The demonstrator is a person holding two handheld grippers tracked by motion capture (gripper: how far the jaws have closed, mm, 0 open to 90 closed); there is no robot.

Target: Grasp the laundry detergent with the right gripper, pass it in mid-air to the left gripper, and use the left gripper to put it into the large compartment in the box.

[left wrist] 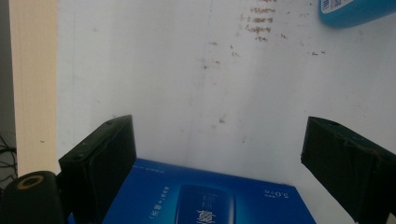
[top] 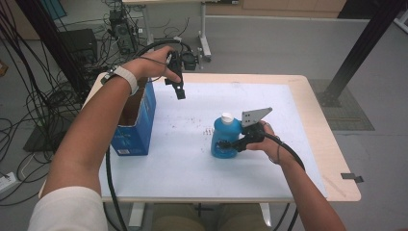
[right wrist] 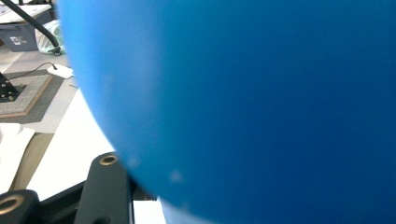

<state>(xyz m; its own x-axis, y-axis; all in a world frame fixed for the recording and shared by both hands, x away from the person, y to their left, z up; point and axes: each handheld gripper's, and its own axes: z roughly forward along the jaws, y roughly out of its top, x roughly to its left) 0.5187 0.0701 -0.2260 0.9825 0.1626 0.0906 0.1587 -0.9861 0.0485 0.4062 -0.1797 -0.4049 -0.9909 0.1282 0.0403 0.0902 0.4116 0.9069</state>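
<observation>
- High view: the blue bottle (top: 225, 139) stands upright mid-worktop (top: 192, 159), the right gripper (top: 230, 143) clamped on its side; the left gripper (top: 179, 91) hangs above the open blue box (top: 137, 122).
- Left gripper view: jaws wide apart, nothing between, over the box (left wrist: 205, 200).
- Right gripper view: the bottle (right wrist: 243, 107) is pressed close against the jaws.

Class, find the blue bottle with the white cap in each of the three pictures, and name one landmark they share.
High view: the blue bottle stands right of centre, the right gripper shut on it.
Left gripper view: its blue edge sits in the top right corner.
Right gripper view: its blue body spreads across centre and right.
Shared landmark: the white tabletop.
</observation>
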